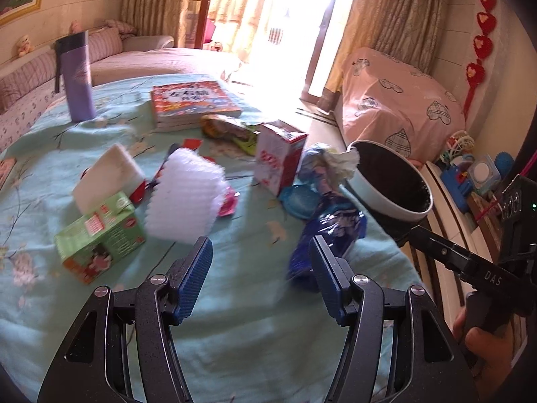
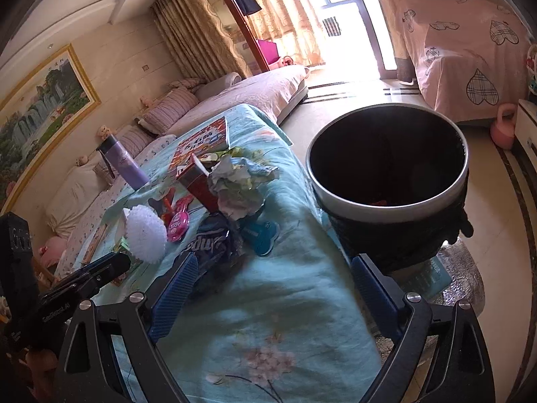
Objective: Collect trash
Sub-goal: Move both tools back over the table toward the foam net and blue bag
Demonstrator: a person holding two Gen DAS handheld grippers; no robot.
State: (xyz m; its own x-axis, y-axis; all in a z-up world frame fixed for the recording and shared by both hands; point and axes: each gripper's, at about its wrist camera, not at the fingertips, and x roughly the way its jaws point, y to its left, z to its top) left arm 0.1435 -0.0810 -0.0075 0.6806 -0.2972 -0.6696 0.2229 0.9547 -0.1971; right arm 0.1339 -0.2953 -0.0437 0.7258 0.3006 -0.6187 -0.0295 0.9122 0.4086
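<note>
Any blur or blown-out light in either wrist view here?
Left wrist view: the white foam net and blue wrapper are motion-smeared, and the doorway is blown out. Right wrist view: sharper, same doorway glare, and the bin interior is too dark to read.

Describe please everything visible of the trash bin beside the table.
The trash bin is round, with a pale, smooth band at its rim and a dark, textured outside below. Its inside is black, perhaps lined with a bag; something reddish lies at the bottom. It stands upright and open on the floor, close against the edge of the table with its turquoise flowered cloth. No gripper touches it.
</note>
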